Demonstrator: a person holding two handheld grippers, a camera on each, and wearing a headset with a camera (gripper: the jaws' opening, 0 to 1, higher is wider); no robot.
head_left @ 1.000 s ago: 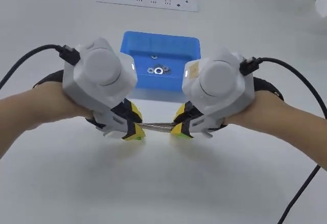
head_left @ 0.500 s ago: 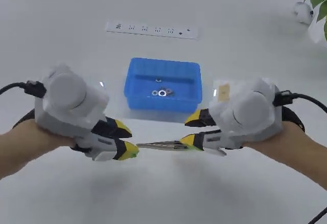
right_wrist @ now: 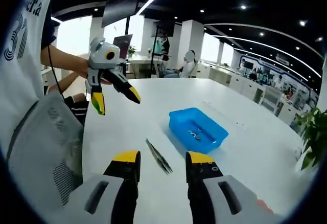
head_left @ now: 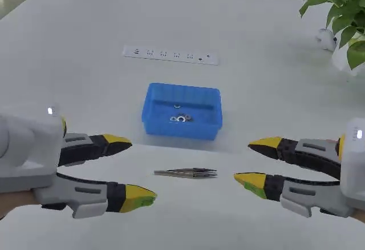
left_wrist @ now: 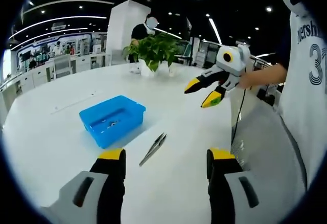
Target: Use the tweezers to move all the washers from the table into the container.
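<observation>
Metal tweezers lie flat on the white table, just in front of the blue container. Several washers rest inside the container. My left gripper is open at the left, apart from the tweezers and holding nothing. My right gripper is open at the right, also empty and apart from them. Each gripper faces the other across the tweezers; the right one appears in the left gripper view, the left one in the right gripper view.
A white power strip lies on the table behind the container. A potted green plant stands at the far right corner. The person's torso in a white jersey is at the table's near edge.
Both grippers have let go of the tweezers, opened and drawn apart to the left and right. The tweezers now lie on the table. The head camera has pulled back.
</observation>
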